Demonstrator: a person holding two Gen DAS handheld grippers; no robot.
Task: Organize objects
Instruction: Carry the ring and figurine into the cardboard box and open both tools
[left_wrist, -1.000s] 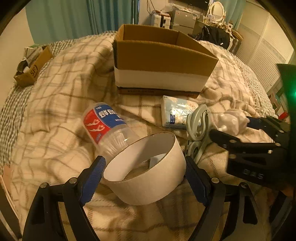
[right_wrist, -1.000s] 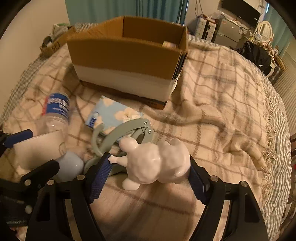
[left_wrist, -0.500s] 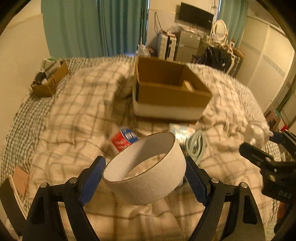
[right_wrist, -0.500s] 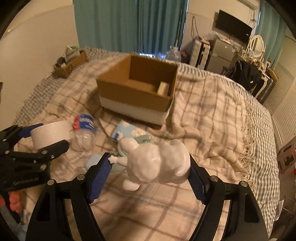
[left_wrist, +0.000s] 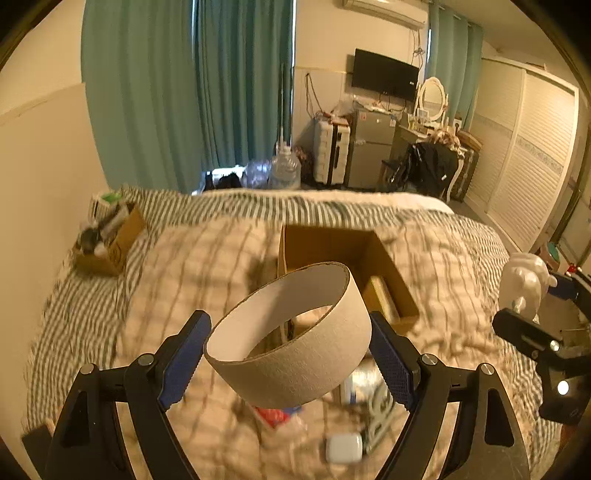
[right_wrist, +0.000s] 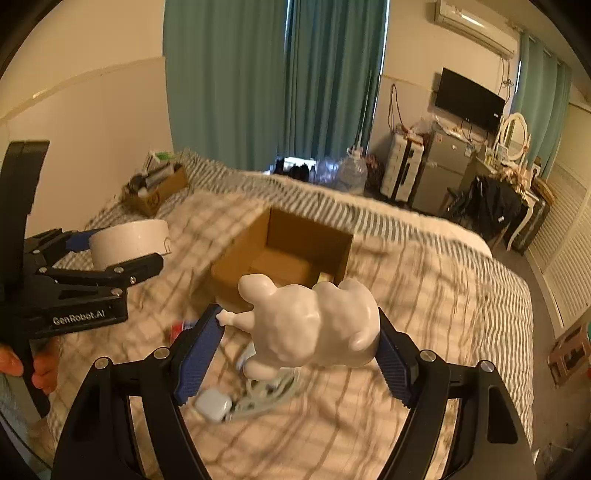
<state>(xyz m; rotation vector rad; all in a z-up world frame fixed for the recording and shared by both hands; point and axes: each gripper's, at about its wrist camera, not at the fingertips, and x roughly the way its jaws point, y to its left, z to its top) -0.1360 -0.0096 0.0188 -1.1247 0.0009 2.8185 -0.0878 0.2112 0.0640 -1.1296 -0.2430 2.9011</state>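
Observation:
My left gripper (left_wrist: 290, 354) is shut on a white cardboard ring (left_wrist: 291, 343) and holds it high above the bed; it also shows in the right wrist view (right_wrist: 129, 245). My right gripper (right_wrist: 299, 343) is shut on a white animal figurine (right_wrist: 314, 325), also lifted; the figurine shows at the right edge of the left wrist view (left_wrist: 524, 284). An open cardboard box (left_wrist: 332, 247) lies on the checked blanket below and ahead of both, with a small item inside (left_wrist: 384, 299).
On the blanket below lie a red-labelled plastic bottle (left_wrist: 277, 415), a grey plastic clip (right_wrist: 269, 395), a small white case (left_wrist: 343, 446) and a tissue pack. A second small box of items (left_wrist: 107, 243) sits at the bed's far left. Wall is on the left.
Both grippers have risen well above the bed with the ring and the figurine still held. The box now appears lower and farther away, seen from above.

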